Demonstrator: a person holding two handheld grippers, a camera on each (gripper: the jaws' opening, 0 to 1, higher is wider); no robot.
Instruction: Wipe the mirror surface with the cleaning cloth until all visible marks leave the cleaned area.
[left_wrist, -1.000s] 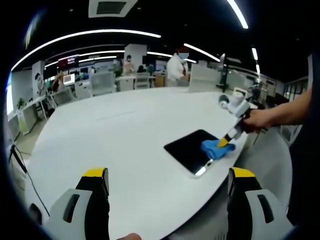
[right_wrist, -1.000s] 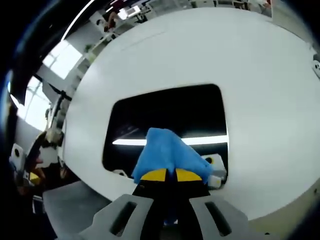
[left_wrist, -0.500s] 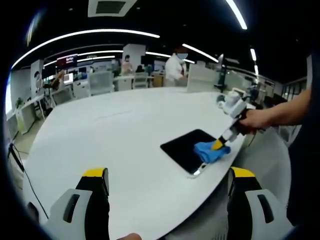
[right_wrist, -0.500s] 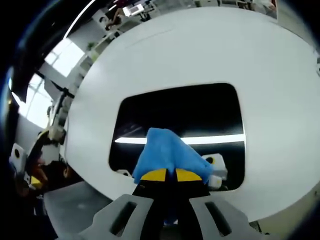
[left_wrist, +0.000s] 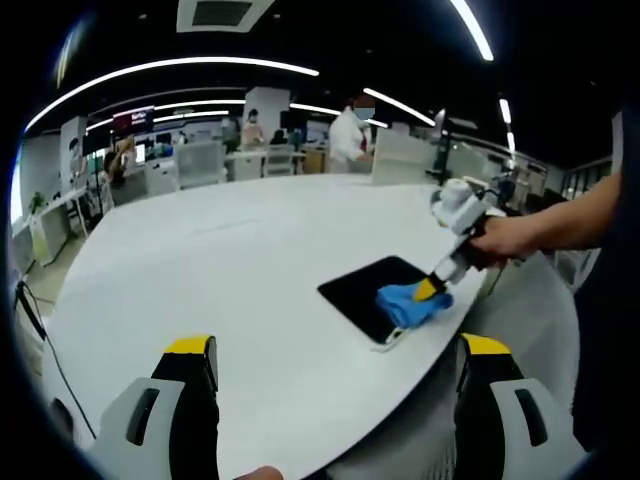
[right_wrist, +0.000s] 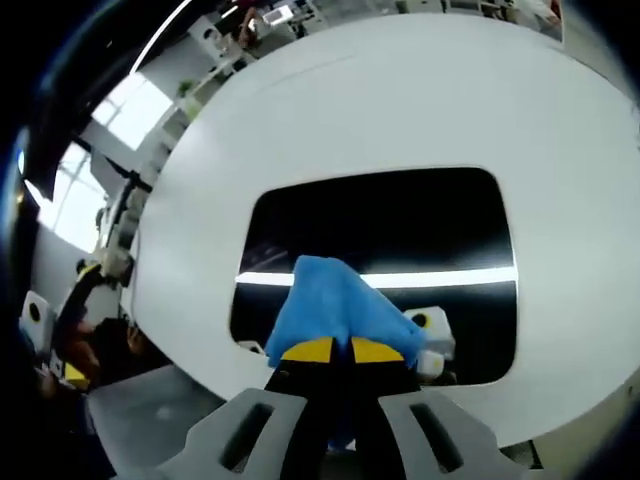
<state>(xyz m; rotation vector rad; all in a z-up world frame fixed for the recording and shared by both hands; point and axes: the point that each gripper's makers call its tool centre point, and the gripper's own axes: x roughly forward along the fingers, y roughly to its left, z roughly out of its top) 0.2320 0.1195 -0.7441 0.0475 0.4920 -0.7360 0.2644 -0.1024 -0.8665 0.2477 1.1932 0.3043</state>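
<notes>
Across the last second the blue cleaning cloth (left_wrist: 411, 303) slides leftward over the dark, flat rectangular mirror (left_wrist: 373, 291), from the mirror's right edge toward its near corner; in the right gripper view more dark glass now lies to the right of the cloth than before. By my reading, a wiping stroke is under way, covering the near strip.

In the left gripper view, the left hand-held gripper (left_wrist: 337, 400) hangs over the white oval worktop (left_wrist: 220, 280), jaws spread wide with nothing between them, well apart from the mirror. Further right, the mirror lies flat near the worktop's edge, and the right hand-held gripper (left_wrist: 432, 290) presses the cloth onto it.

In the right gripper view, that gripper's (right_wrist: 331, 350) yellow-tipped jaws are clamped on the bunched cloth (right_wrist: 330, 305), which rests on the mirror (right_wrist: 400, 225). A bright ceiling-light reflection crosses the glass. Marks are too faint to judge, so how much wiping remains is unclear.
</notes>
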